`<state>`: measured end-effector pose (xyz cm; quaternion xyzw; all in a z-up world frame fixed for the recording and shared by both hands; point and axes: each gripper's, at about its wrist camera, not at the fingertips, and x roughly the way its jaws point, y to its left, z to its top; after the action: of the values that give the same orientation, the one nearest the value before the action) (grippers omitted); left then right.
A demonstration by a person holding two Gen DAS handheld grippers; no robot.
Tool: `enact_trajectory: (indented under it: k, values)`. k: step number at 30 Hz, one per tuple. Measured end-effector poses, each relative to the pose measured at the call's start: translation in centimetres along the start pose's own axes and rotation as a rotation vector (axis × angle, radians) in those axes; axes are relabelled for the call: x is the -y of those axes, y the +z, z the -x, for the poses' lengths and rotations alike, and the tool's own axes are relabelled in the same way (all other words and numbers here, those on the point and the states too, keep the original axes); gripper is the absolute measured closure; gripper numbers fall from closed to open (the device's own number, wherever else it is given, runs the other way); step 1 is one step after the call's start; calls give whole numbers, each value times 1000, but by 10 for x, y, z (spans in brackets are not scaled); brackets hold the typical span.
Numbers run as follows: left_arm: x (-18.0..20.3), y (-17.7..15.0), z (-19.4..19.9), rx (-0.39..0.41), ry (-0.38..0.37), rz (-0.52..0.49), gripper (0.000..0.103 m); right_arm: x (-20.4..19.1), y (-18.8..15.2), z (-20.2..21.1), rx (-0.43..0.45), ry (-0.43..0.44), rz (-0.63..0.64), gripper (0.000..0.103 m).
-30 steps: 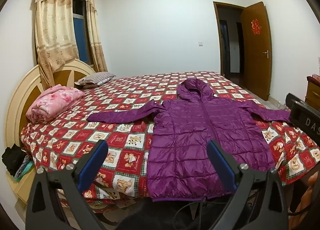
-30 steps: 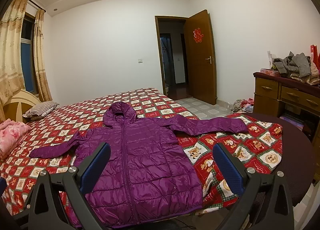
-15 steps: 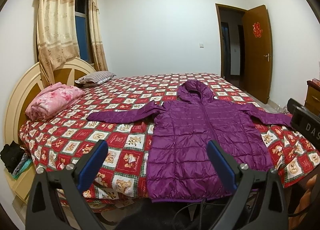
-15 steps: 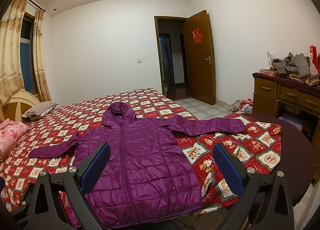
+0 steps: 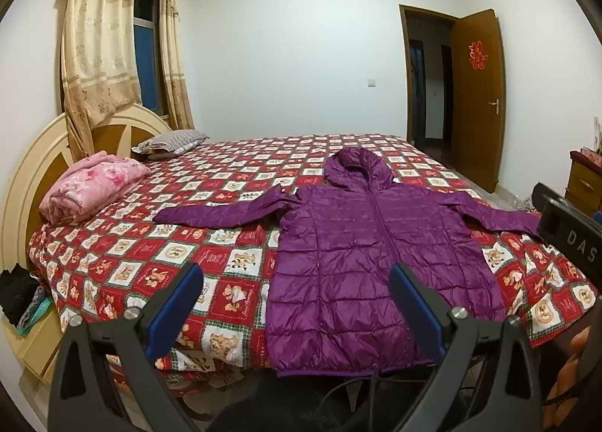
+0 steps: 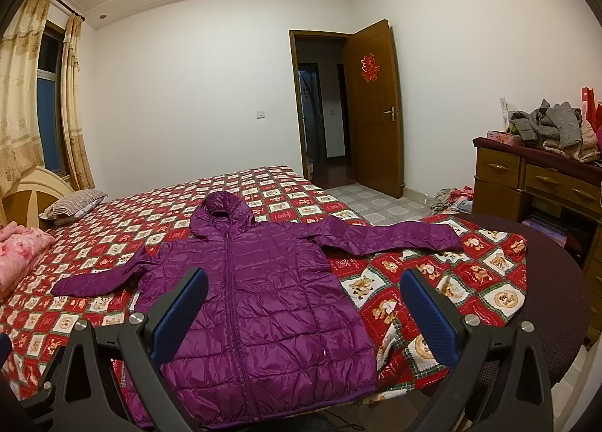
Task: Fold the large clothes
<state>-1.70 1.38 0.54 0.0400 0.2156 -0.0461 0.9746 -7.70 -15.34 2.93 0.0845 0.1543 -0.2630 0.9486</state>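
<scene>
A purple hooded puffer jacket (image 5: 372, 255) lies flat and zipped on the red patterned bedspread (image 5: 210, 236), sleeves spread out to both sides, hem at the near bed edge. It also shows in the right wrist view (image 6: 259, 292). My left gripper (image 5: 297, 304) is open and empty, held above the hem, short of the jacket. My right gripper (image 6: 304, 311) is open and empty, also in front of the hem. Part of the right gripper's body (image 5: 572, 240) shows at the right of the left wrist view.
A folded pink blanket (image 5: 94, 183) and a striped pillow (image 5: 173, 140) lie near the headboard (image 5: 30, 168). A wooden dresser (image 6: 538, 183) piled with clothes stands at the right. A dark round surface (image 6: 553, 281) sits under the bedspread corner. The door (image 6: 376, 108) stands open.
Both grippers have drifted slightly; the view shifted a little upward and back. The jacket has not moved. Both grippers stay open.
</scene>
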Motion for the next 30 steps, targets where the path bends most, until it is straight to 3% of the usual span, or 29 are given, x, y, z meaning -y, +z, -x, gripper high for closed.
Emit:
enact_trajectory:
  k: [30]
  values:
    - [5, 0, 1, 12, -14, 7, 2, 0, -1, 2, 1, 2, 0, 1]
